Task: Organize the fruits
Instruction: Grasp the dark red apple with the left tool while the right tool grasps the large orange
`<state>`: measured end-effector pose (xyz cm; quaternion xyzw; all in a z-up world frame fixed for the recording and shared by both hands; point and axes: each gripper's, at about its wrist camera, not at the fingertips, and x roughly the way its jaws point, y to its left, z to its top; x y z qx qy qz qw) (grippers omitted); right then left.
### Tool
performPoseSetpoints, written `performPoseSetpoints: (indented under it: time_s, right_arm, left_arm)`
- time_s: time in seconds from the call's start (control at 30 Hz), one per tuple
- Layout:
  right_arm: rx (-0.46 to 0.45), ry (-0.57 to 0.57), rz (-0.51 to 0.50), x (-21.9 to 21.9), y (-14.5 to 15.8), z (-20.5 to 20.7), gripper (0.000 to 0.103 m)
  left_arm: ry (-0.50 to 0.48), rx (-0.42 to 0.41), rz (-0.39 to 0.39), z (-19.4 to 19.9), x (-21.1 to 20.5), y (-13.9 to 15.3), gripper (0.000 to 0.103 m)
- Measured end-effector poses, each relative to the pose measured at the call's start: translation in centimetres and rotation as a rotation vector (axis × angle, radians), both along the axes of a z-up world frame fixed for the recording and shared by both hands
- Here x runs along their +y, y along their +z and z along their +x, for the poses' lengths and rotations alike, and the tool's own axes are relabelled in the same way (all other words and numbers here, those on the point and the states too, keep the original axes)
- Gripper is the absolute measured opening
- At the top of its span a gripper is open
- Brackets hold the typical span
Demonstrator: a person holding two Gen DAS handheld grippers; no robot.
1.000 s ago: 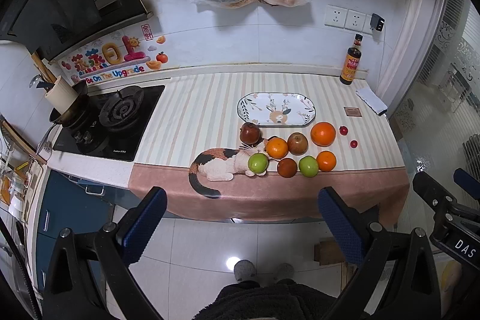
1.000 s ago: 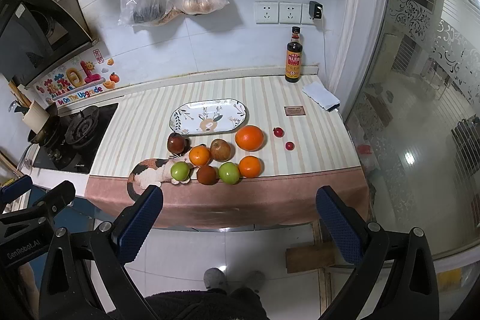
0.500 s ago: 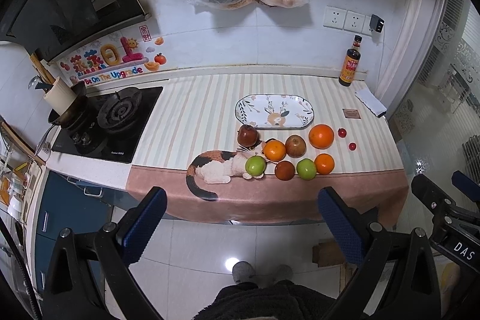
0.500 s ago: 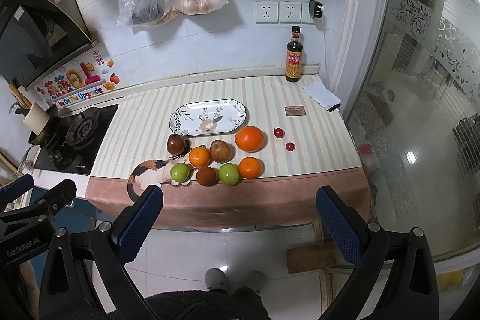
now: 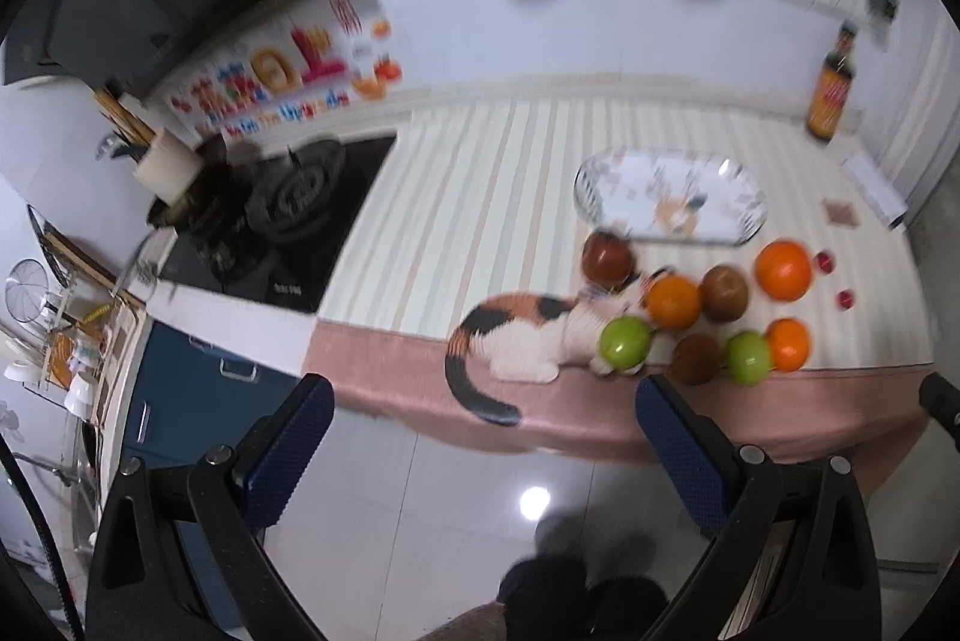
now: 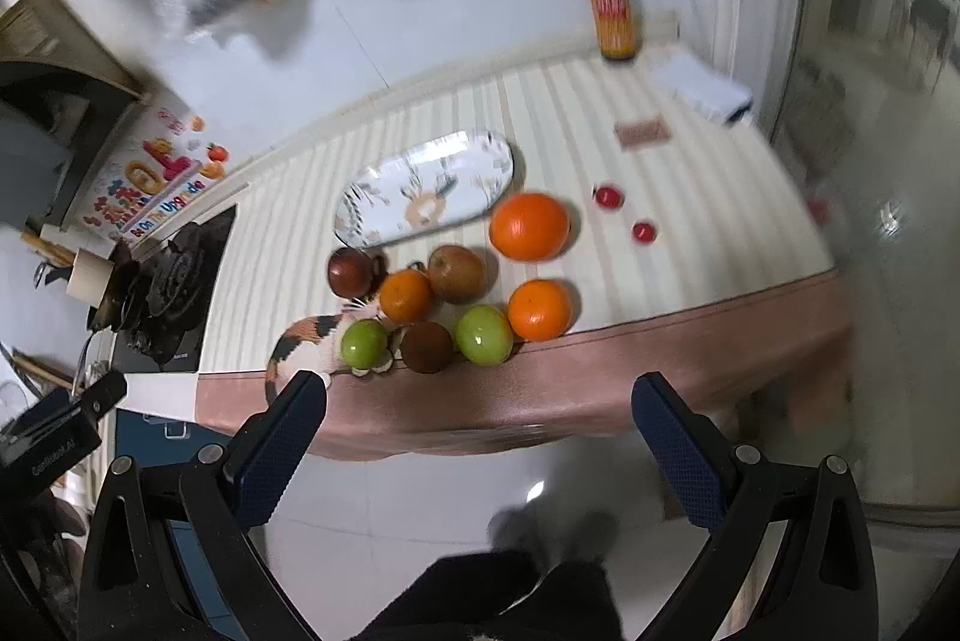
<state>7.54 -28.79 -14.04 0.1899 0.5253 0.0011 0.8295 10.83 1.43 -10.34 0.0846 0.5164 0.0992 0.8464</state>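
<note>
Several fruits lie near the counter's front edge: a large orange [image 6: 529,225], two smaller oranges [image 6: 539,309] [image 6: 406,295], two green apples [image 6: 483,334] [image 6: 363,342], reddish-brown apples [image 6: 457,273] [image 6: 350,271] and a dark brown fruit [image 6: 426,346]. Two small red fruits [image 6: 608,195] lie to their right. An empty oval patterned plate [image 6: 384,227] sits behind them; it also shows in the left wrist view [image 5: 744,221]. My left gripper [image 5: 483,452] and right gripper [image 6: 477,446] are open and empty, held over the floor in front of the counter.
A gas hob [image 5: 288,209] is on the counter's left. A sauce bottle [image 6: 612,11] stands at the back right beside a folded white cloth [image 6: 702,89]. A cat picture [image 5: 510,335] is printed on the striped counter cover. Bags hang on the wall.
Both grippers have moved closer to the counter, so the fruits look larger. The right view has tilted. Both views are blurred by motion. No fruit has moved.
</note>
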Motion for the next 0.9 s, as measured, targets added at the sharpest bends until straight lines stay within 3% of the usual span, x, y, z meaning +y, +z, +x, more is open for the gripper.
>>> performPoseSetpoints:
  time_s: [0.13, 0.37, 0.5, 0.73, 0.9]
  right_arm:
    - [0.080, -0.021, 0.034, -0.8, -4.5, 4.4, 0.103]
    - [0.174, -0.082, 0.011, -1.1, -9.2, 12.4, 0.103]
    - [0.232, -0.120, -0.023, -1.2, -11.4, 15.6, 0.103]
    - [0.321, -0.151, 0.001, -1.9, -14.5, 20.0, 0.103]
    - [0.384, -0.142, 0.041, -2.7, -17.4, 22.7, 0.103]
  left_arm:
    - [0.018, 0.109, -0.023, 4.8, 1.7, -4.3, 0.103]
    - [-0.002, 0.297, -0.201, 15.4, 3.4, -11.8, 0.103]
    - [-0.064, 0.378, -0.276, 20.5, 2.0, -15.6, 0.103]
    - [-0.193, 0.564, -0.292, 25.2, -2.2, -22.1, 0.102]
    - [-0.203, 0.607, -0.273, 26.4, -3.5, -24.3, 0.102]
